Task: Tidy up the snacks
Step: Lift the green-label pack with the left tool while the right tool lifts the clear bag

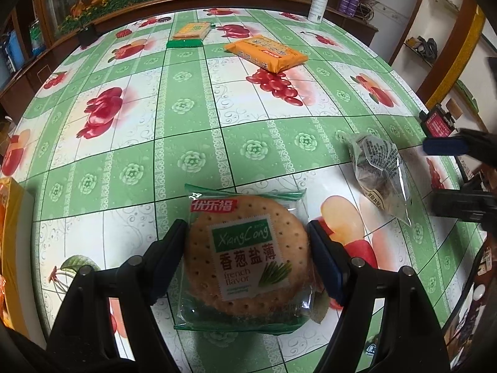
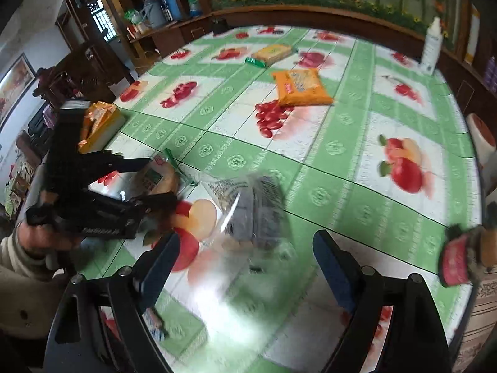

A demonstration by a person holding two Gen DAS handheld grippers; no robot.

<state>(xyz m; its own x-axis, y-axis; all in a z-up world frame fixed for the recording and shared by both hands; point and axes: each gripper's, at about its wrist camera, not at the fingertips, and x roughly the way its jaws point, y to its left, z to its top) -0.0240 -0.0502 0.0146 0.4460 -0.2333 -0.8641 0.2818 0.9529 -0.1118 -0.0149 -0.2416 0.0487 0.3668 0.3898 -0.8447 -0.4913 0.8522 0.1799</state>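
Currently our left gripper [image 1: 247,248] pinches the light, brittle cracker packet [image 1: 245,255] at 9 and 3 o'clock; right gripper [image 2: 245,264] spread, empty.

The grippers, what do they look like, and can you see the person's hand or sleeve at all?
Both are black plastic two-finger tools. The left gripper has angular linkage arms with round silver pivot pins, and its fingers carry dark blue pads. The right gripper is built the same way. From the right wrist view, the left one's body bears faint lettering, too blurred to read, gripped by a bare hand above a beige buttoned sleeve.
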